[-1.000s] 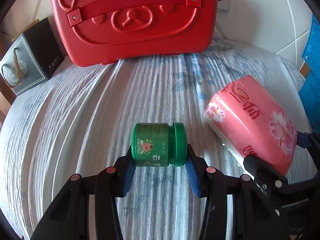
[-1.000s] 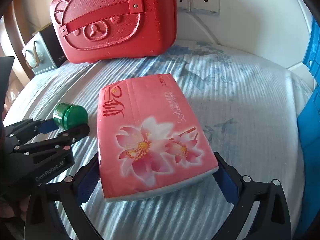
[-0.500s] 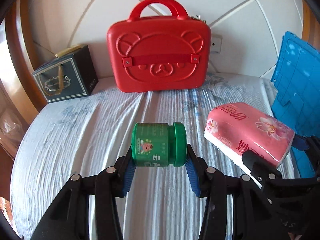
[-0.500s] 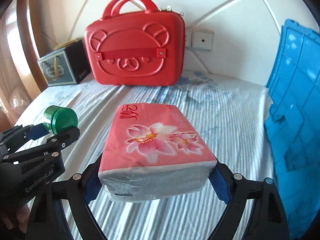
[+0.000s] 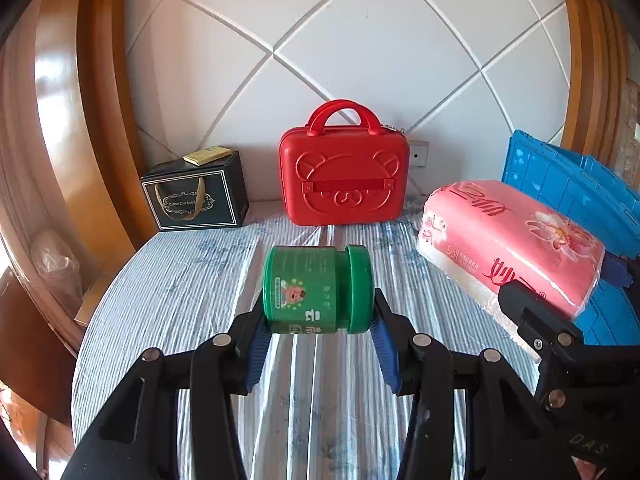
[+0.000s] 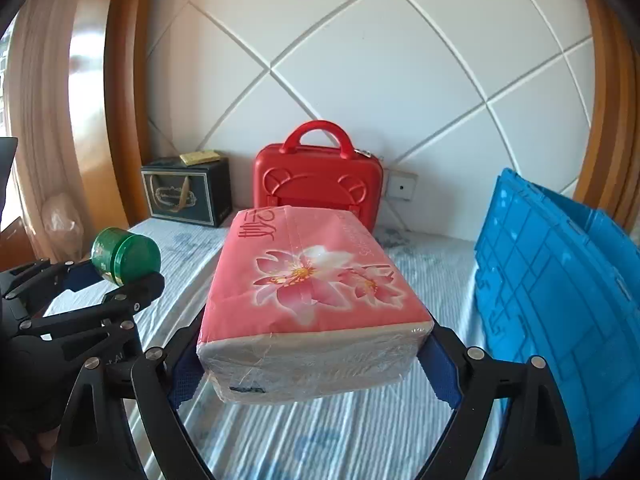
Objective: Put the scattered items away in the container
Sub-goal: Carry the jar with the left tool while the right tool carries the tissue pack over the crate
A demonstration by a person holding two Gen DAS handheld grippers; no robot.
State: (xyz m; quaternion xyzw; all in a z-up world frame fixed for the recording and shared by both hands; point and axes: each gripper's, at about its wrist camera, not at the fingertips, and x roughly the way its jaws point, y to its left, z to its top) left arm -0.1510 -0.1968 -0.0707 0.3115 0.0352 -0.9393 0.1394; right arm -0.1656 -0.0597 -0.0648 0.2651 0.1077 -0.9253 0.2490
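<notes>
Your left gripper (image 5: pixel 318 330) is clamped on the green jar (image 5: pixel 316 290), which lies on its side between the blue pads, lid toward the right, held up above the striped bedcover (image 5: pixel 192 280). In the right wrist view the same jar (image 6: pixel 125 255) shows at the far left, pinched at the tips of that gripper (image 6: pixel 116 276).

Your right gripper (image 6: pixel 310 364) is closed on the pink tissue pack (image 6: pixel 308 280), its pads pressing the pack's two sides, the flower print facing up. From the left wrist view the pack (image 5: pixel 508 240) hangs just right of the jar, clear of the bed.

The blue crate (image 6: pixel 560 280) stands just to the right of the pack. At the back against the white padded wall (image 5: pixel 360 40) stand a red bear-face case (image 5: pixel 344 184) and, to its left, a dark gift box (image 5: pixel 196 196).
</notes>
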